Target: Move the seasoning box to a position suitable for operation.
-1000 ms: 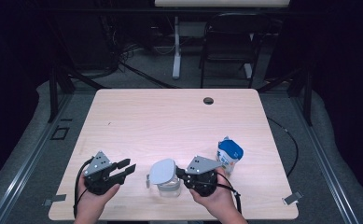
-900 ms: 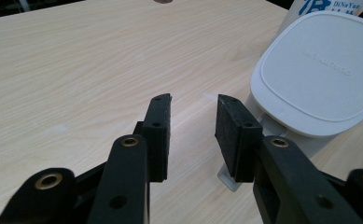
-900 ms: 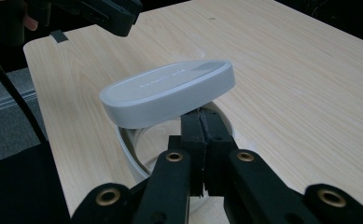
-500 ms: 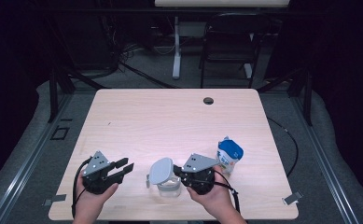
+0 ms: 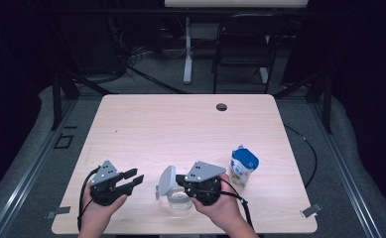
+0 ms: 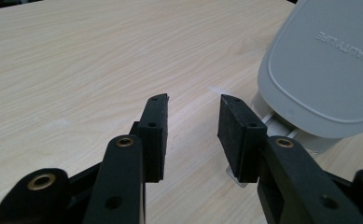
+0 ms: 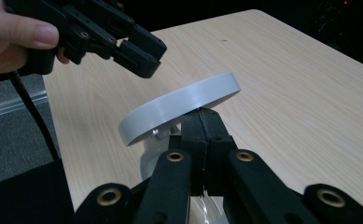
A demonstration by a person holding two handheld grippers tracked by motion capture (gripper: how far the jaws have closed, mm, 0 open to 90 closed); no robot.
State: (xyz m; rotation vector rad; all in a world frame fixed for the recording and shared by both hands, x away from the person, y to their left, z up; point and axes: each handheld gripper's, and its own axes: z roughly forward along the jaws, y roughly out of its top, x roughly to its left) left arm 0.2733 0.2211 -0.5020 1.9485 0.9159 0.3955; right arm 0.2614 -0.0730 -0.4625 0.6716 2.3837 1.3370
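Pale wood table (image 5: 180, 129), dark room, left claw (image 5: 130, 179) parted, empty, right claw (image 5: 180, 179) clamping grey lid (image 5: 166, 179)

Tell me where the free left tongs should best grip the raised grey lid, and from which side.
Probably its free upper rim. The grey lid stands tilted open over the clear container, its flat face toward the open left tongs. Its edge is thin, so come from the left and close across it, away from the right tongs.

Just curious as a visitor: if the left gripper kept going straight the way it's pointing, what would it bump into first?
Probably the tilted grey lid of the clear container. The left gripper, fingers open, aims towards it, though the lid sits slightly right of its line, so it might just pass over bare table.
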